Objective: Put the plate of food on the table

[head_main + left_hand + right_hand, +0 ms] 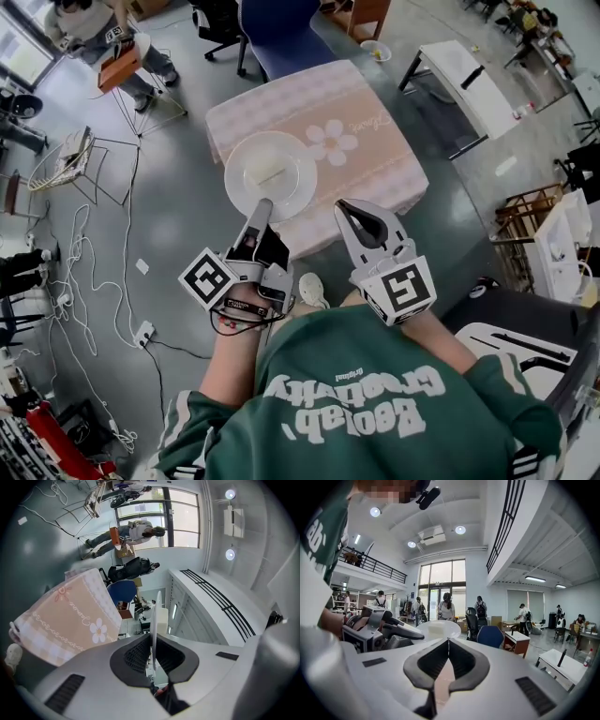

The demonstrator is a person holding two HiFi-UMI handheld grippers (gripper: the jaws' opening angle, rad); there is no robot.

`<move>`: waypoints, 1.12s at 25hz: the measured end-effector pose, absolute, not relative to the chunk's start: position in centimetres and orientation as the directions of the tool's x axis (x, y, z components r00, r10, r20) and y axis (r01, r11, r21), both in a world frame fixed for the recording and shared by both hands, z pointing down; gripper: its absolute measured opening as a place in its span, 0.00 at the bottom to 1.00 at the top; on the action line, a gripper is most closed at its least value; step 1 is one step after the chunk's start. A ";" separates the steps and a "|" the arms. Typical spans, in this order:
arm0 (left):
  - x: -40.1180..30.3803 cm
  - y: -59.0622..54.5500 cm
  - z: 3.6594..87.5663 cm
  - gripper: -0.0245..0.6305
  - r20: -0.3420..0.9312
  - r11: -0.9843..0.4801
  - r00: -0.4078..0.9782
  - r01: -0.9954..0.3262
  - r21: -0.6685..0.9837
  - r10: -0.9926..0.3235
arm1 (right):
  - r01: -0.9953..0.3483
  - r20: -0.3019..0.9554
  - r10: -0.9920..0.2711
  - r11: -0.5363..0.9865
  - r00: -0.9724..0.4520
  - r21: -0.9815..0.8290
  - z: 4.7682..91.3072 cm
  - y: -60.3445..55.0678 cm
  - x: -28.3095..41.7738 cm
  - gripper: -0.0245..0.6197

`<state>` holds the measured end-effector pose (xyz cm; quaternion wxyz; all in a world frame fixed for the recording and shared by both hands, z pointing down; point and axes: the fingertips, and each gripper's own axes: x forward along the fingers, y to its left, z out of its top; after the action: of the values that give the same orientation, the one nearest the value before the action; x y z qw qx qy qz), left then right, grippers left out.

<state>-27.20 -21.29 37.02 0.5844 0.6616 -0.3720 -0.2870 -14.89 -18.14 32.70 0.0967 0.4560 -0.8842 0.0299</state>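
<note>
A white plate (270, 173) with a pale piece of food (266, 172) hangs over the near left part of the table with the pink flowered cloth (347, 141). My left gripper (262, 210) is shut on the plate's near rim. In the left gripper view the plate (154, 616) shows edge-on, pinched between the jaws of the left gripper (153, 656), with the tablecloth (70, 616) off to the left. My right gripper (359, 217) is shut and holds nothing, just right of the plate. In the right gripper view the right gripper (448, 641) points past the plate (438, 629).
A blue chair (281, 37) stands at the table's far side. A white table (464, 80) is at the right and a black chair (525, 328) near right. Cables (94, 272) and wire stands (66, 159) lie on the floor at left. A person (103, 28) stands far left.
</note>
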 end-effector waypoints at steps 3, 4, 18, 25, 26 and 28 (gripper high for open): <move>-27.1 -21.3 37.1 0.08 0.051 -0.039 0.560 -0.148 0.988 -0.827 | -0.808 0.205 -0.796 0.588 -0.570 0.040 33.0 -18.0 -15.1 0.06; -27.1 -21.3 37.2 0.08 0.051 -0.037 0.560 -0.144 0.989 -0.827 | -0.807 0.207 -0.795 0.590 -0.570 0.041 33.0 -18.0 -15.2 0.06; -26.5 -21.2 37.3 0.08 0.056 -0.034 0.570 -0.146 0.989 -0.820 | -0.825 0.186 -0.819 0.561 -0.543 0.060 32.1 -18.5 -14.2 0.06; -24.3 -21.6 37.5 0.08 0.051 -0.041 0.550 -0.154 0.987 -0.834 | -0.809 0.163 -0.807 0.583 -0.567 0.071 32.0 -19.6 -12.2 0.06; -24.0 -21.8 37.5 0.08 0.050 -0.041 0.547 -0.152 0.988 -0.836 | -0.805 0.160 -0.804 0.588 -0.572 0.078 31.9 -19.9 -12.0 0.06; -23.4 -22.4 37.4 0.08 0.045 -0.042 0.537 -0.148 0.988 -0.842 | -0.796 0.157 -0.797 0.599 -0.583 0.086 31.8 -20.7 -11.6 0.06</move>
<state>-23.44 -22.35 37.40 0.5806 0.6569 -0.3770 -0.2987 -11.57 -20.69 31.83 0.0899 0.4478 -0.8896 -0.0030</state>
